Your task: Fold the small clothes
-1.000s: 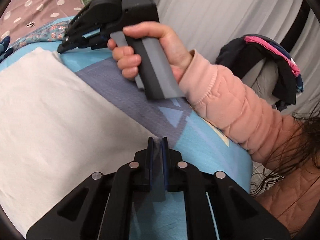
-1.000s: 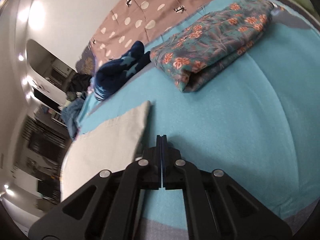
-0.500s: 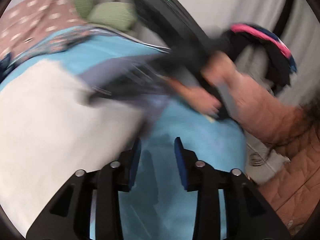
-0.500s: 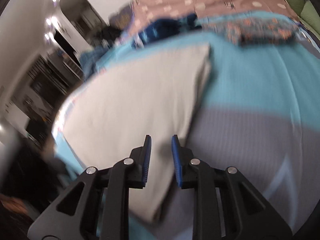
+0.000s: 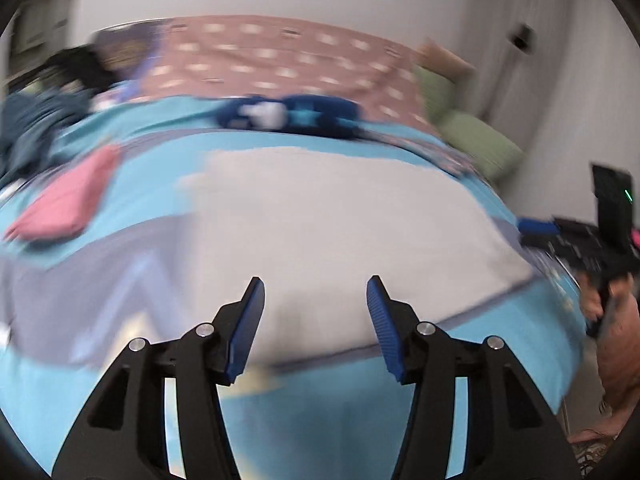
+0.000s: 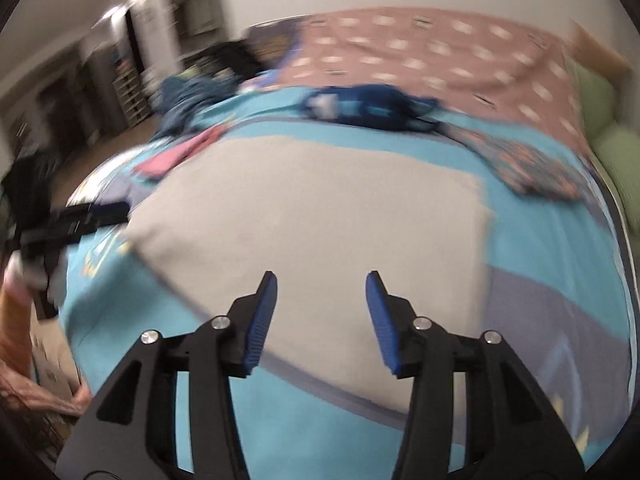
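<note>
Left wrist: left gripper fingers spread above cream cloth edge.

Both wrist views look down from near, sharing the cream cloth.

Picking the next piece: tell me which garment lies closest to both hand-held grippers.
The white cloth, spread flat right before both; the pink, navy and floral ones lie farther off.

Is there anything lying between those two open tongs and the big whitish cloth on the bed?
Nothing visible. The left tongs and right tongs both hang open over the near edge of the flat off-white cloth, with no item between them.
</note>
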Demonstrator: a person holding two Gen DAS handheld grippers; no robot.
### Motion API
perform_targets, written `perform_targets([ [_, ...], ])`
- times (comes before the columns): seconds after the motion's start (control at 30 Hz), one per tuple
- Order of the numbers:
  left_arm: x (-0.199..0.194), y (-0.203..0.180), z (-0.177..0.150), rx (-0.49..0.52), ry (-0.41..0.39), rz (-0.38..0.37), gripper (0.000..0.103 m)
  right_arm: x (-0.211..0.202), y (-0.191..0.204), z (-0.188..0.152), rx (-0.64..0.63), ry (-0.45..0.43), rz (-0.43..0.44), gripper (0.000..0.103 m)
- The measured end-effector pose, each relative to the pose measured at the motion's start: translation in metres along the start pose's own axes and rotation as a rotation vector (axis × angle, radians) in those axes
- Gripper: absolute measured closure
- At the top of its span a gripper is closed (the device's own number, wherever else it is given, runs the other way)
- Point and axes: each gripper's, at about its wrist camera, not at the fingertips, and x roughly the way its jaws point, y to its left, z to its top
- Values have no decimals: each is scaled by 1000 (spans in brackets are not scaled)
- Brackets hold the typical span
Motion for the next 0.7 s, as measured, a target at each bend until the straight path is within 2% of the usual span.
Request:
perform_targets([
  [0.1, -20, 52, -15, -93, -30, 46, 49, 31, 68, 13, -157, 12, 56, 46],
  [0.17, -25, 73, -23, -142, -38, 52, 49, 50, 108, 17, -248, 24, 80, 41],
  [0.27, -24, 83, -37, -165, -41, 48, 49, 77, 165, 21, -389, 30, 79, 40],
  [0.43, -19, 98, -50, -173, -44, -10, 49, 117, 227, 22, -569, 43, -27, 40],
  [0.5, -15, 109, -49, -213, -48, -64, 49, 132, 241, 22, -614, 52, -94, 40],
  [0.6, -12, 122, -46, -258, -62, -139, 49, 145, 253, 23, -665, 21, -176, 39],
  [0.7, -9, 130, -41, -280, -74, -184, 49, 160, 270, 24, -737, -39, -269, 41],
])
